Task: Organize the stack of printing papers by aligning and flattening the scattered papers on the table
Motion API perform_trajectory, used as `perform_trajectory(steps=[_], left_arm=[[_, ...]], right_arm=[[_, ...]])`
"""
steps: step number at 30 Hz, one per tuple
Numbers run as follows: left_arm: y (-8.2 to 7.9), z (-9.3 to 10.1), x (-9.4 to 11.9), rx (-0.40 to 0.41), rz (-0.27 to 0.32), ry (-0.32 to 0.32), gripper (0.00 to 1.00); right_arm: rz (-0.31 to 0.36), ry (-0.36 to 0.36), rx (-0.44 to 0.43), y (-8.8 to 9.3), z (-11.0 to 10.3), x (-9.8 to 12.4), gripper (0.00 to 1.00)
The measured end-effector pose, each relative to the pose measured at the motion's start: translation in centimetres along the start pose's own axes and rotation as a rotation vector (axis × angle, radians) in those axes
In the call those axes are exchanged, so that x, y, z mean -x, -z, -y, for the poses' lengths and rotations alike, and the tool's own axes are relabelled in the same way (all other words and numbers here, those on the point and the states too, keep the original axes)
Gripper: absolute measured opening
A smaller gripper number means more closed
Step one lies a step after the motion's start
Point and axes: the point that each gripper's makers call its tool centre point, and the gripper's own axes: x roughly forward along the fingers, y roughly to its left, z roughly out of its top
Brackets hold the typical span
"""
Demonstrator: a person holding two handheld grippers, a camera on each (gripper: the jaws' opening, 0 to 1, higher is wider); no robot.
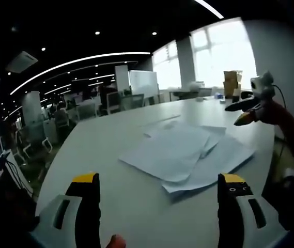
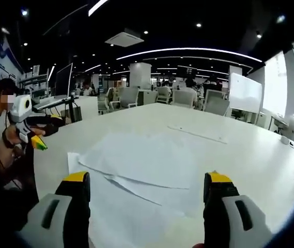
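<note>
The printing papers are spread in a messy overlapping pile on the white table, corners sticking out everywhere. The left gripper hangs over the near table edge, jaws wide apart and gripping nothing. The right gripper is the same, gaping over the near sheets, and I think a single sheet lies farther back, though it's faint.

I'm in an open-plan office: long white table, rows of office chairs, whiteboard far right, monitors left, ceiling light strips.
</note>
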Motion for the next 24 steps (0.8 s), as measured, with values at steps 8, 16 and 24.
perform_trajectory(steps=[8,16,24], left_arm=[[-0.1,0.1,0.1,0.0,0.002,-0.001,0.97],[0.1,0.1,0.1,0.001,0.0,-0.003,0.97],[0.0,0.2,0.1,0.001,0.002,-0.001,0.97]], right_arm=[[-0.001,-0.009,-0.005,0.0,-0.2,-0.4,0.86],[-0.012,-0.013,-0.004,0.2,-0.3,-0.8,0.86],[-0.022,-0.015,-0.004,0.5,-0.4,-1.4,0.86]])
